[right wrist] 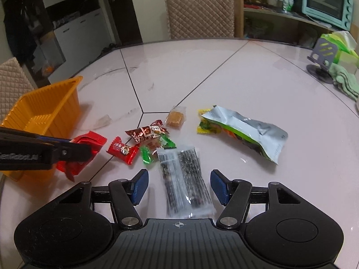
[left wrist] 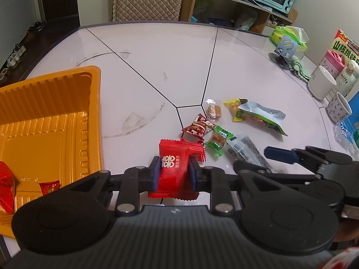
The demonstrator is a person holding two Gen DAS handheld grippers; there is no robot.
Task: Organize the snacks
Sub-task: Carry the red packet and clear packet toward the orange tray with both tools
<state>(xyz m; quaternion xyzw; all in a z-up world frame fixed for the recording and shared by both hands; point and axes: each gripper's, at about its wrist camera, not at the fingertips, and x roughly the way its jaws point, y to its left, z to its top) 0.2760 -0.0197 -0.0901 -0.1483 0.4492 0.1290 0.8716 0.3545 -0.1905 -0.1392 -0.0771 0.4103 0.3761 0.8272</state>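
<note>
My left gripper (left wrist: 174, 173) is shut on a flat red snack packet (left wrist: 174, 168) and holds it just right of the orange plastic tray (left wrist: 56, 116). The tray holds two red wrapped sweets (left wrist: 49, 187). My right gripper (right wrist: 179, 187) is open, its jaws on either side of a clear black-speckled packet (right wrist: 184, 179) lying on the table. Ahead lie a small red sweet (right wrist: 122, 150), a green sweet (right wrist: 149, 154), a dark red sweet (right wrist: 147, 133), a brown cube sweet (right wrist: 175, 118) and a silver-green bag (right wrist: 246, 132). The left gripper with its red packet (right wrist: 85, 148) shows at left.
The white table (left wrist: 157, 56) has mugs (left wrist: 320, 85), a pink cup, boxes and a tissue pack (left wrist: 289, 35) along its right edge, plus a grey phone stand (right wrist: 320, 56) and a green cloth. A quilted chair (right wrist: 199, 11) stands behind the table. Shelves with a mint oven stand at the back right.
</note>
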